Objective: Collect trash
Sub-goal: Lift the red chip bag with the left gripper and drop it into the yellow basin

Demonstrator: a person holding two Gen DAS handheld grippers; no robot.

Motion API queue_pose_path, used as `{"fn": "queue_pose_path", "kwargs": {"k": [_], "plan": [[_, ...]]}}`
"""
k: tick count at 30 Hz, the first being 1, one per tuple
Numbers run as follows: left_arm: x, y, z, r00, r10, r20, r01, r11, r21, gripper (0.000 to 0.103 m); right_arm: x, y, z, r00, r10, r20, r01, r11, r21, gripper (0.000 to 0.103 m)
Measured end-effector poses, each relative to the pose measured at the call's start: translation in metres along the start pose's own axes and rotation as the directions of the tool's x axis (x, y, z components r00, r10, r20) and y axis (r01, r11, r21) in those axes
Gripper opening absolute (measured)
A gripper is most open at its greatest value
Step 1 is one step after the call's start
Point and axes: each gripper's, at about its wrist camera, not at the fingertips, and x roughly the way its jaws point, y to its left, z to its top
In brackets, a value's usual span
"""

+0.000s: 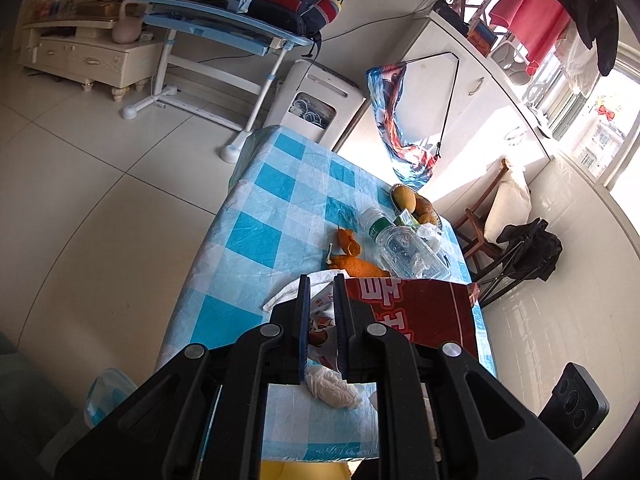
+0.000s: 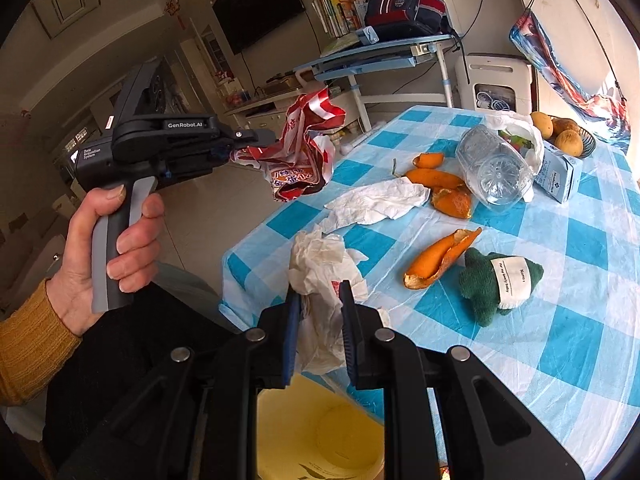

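Right wrist view showed the most: the left gripper [image 2: 256, 142], held out past the near-left corner of the checked table [image 2: 560, 320], had its jaws pinched on a crumpled red-and-white snack wrapper [image 2: 304, 152], which hung in the air clear of the cloth. I judged it was held off the edge that way so it could be carried down to the yellow bin [image 2: 320, 436] that sat just below the table's near edge.

The right gripper [image 2: 320, 308] hovered at that same near edge, its jaws a little apart on either side of a wad of white tissue and thin plastic bag [image 2: 320, 276]; whether they already pressed it I could not tell.

On the table I counted the remaining litter: four pieces of orange peel [image 2: 440, 258], one flattened tissue [image 2: 376, 202] toward the middle, one empty clear bottle [image 2: 496, 168] lying on its side farther back, and one small carton [image 2: 560, 174] beside it. A green plush toy [image 2: 496, 284] lay to the right of the nearest peel, and a bowl of three fruits [image 2: 568, 136] stood at the far right corner; neither looked like rubbish to me.

Left wrist view confirmed the red wrapper [image 1: 420, 312] caught at its fingers [image 1: 344, 320].
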Motion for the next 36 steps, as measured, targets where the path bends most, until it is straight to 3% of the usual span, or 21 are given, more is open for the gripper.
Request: {"fn": "queue_pose_path", "kwargs": {"k": [4, 9, 10, 12, 15, 20, 23, 26, 30, 36], "plan": [[-0.009, 0.002, -0.003, 1.000, -0.001, 0.006, 0.001, 1.000, 0.014, 0.011, 0.018, 0.021, -0.013, 0.991, 0.052, -0.121, -0.062, 0.995, -0.079, 0.020], [-0.017, 0.001, -0.012, 1.000, 0.011, -0.006, -0.011, 0.999, 0.043, 0.011, 0.045, 0.049, -0.043, 0.951, 0.059, -0.302, -0.118, 0.977, -0.180, 0.021], [-0.019, 0.000, -0.016, 1.000, 0.017, -0.010, -0.016, 0.999, 0.051, 0.011, 0.050, 0.052, -0.048, 0.939, 0.059, -0.339, -0.129, 0.974, -0.188, 0.024], [-0.024, 0.000, -0.022, 1.000, 0.027, -0.014, -0.026, 0.998, 0.061, 0.011, 0.053, 0.058, -0.056, 0.932, 0.037, -0.361, -0.121, 0.970, -0.212, 0.042], [-0.035, 0.001, -0.037, 0.999, 0.030, -0.022, -0.028, 0.997, 0.066, 0.011, 0.037, 0.063, -0.051, 0.954, 0.062, -0.295, -0.128, 0.970, -0.208, 0.043], [-0.047, -0.009, -0.067, 0.996, 0.057, -0.062, -0.047, 0.988, 0.144, 0.011, -0.016, 0.052, -0.034, 0.989, 0.131, -0.070, -0.137, 0.985, -0.102, 0.049], [-0.048, -0.017, -0.089, 0.991, 0.084, -0.107, -0.060, 0.977, 0.206, 0.011, -0.045, 0.040, -0.027, 0.993, 0.082, 0.090, -0.080, 0.997, -0.018, 0.058], [-0.047, -0.027, -0.113, 0.982, 0.117, -0.147, -0.074, 0.959, 0.273, 0.011, -0.065, 0.014, -0.022, 0.976, -0.011, 0.216, -0.012, 0.994, 0.105, 0.059], [-0.041, -0.042, -0.142, 0.964, 0.155, -0.215, -0.070, 0.932, 0.356, 0.011, -0.071, -0.009, -0.019, 0.962, -0.065, 0.267, 0.003, 0.974, 0.229, 0.060], [-0.024, -0.058, -0.171, 0.926, 0.247, -0.285, -0.083, 0.871, 0.485, 0.014, -0.083, -0.005, -0.018, 0.965, -0.088, 0.245, 0.029, 0.972, 0.234, 0.062]]}}
